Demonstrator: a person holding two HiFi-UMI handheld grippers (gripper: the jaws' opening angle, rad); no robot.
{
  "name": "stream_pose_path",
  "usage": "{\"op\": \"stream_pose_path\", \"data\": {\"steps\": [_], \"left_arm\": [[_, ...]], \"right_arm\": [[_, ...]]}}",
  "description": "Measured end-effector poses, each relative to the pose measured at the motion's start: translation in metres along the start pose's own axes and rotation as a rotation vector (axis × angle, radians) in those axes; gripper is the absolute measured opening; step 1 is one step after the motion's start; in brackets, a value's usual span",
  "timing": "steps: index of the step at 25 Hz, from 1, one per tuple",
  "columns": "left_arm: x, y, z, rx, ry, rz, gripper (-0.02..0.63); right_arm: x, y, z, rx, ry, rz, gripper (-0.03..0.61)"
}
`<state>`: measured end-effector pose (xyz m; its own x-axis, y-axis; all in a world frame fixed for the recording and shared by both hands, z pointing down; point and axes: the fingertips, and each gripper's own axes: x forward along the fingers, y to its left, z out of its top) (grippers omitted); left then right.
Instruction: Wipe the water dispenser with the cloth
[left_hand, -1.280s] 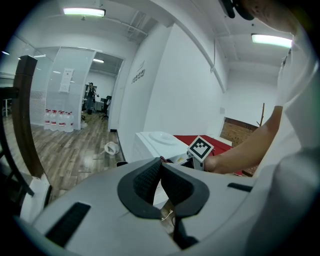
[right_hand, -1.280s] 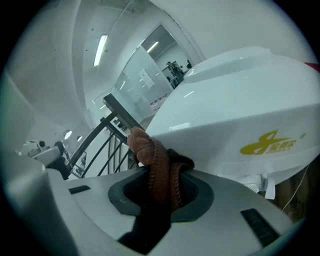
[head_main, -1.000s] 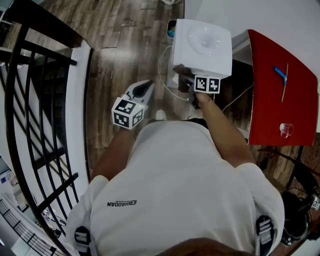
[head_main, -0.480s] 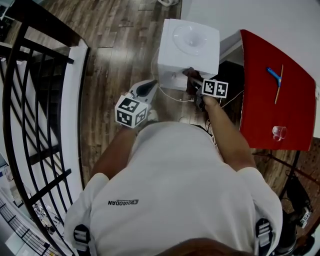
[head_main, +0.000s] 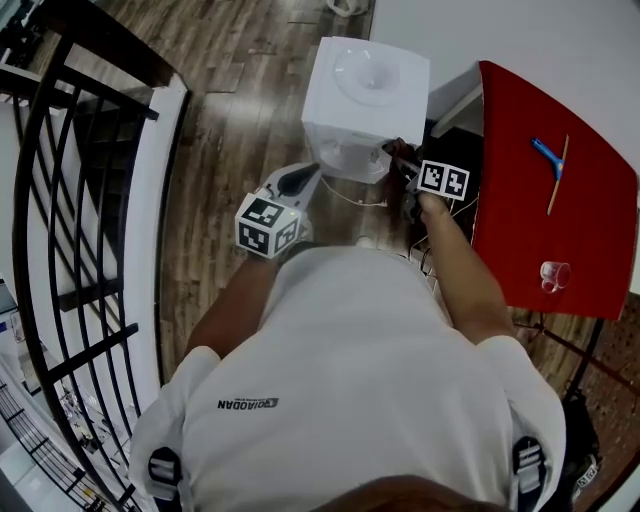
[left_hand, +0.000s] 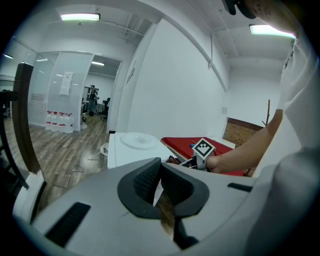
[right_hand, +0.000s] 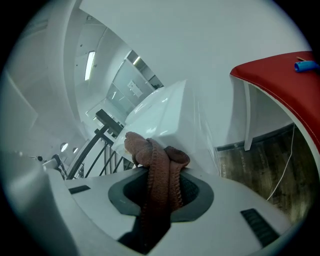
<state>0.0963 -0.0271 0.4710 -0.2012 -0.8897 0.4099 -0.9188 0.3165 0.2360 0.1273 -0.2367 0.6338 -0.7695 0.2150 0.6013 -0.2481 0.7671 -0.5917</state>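
Note:
The white water dispenser (head_main: 365, 95) stands on the wooden floor, seen from above with a round dish in its top. My right gripper (head_main: 399, 156) is at its near right corner, shut on a brown cloth (right_hand: 157, 162). In the right gripper view the cloth bunches out of the jaws and lies against the dispenser's white side (right_hand: 167, 115). My left gripper (head_main: 304, 176) hovers by the dispenser's near left corner, apart from it. Its jaws are shut with nothing between them (left_hand: 160, 167).
A red table (head_main: 545, 190) stands right of the dispenser with a blue tool (head_main: 545, 150), a stick and a small clear cup (head_main: 552, 275) on it. A black stair railing (head_main: 90, 200) runs along the left. White cables (head_main: 365, 195) lie on the floor under the dispenser.
My right gripper has carried the cloth rightward along the dispenser's near side, from left of middle to the right corner. The left gripper has stayed near the left corner.

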Motion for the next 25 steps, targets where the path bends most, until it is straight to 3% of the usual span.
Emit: {"op": "stream_pose_path", "data": {"steps": [8,14,19,25], "left_arm": [[-0.017,-0.022,-0.007,-0.029,-0.008,0.086,-0.003],[-0.036,-0.031,-0.019,-0.055,-0.013,0.159,-0.003],[-0.068,-0.026,-0.039,-0.097,0.015,0.214,-0.003],[-0.104,-0.001,-0.028,-0.105,-0.046,0.239,-0.003]], "right_arm": [[-0.025,-0.031,0.005,0.052,-0.028,0.001,0.086],[-0.047,-0.045,0.010,-0.011,-0.091,-0.039,0.086],[-0.071,0.011,-0.013,-0.090,-0.110,0.060,0.086],[-0.073,0.129,-0.059,-0.305,-0.019,0.212,0.086]]}}
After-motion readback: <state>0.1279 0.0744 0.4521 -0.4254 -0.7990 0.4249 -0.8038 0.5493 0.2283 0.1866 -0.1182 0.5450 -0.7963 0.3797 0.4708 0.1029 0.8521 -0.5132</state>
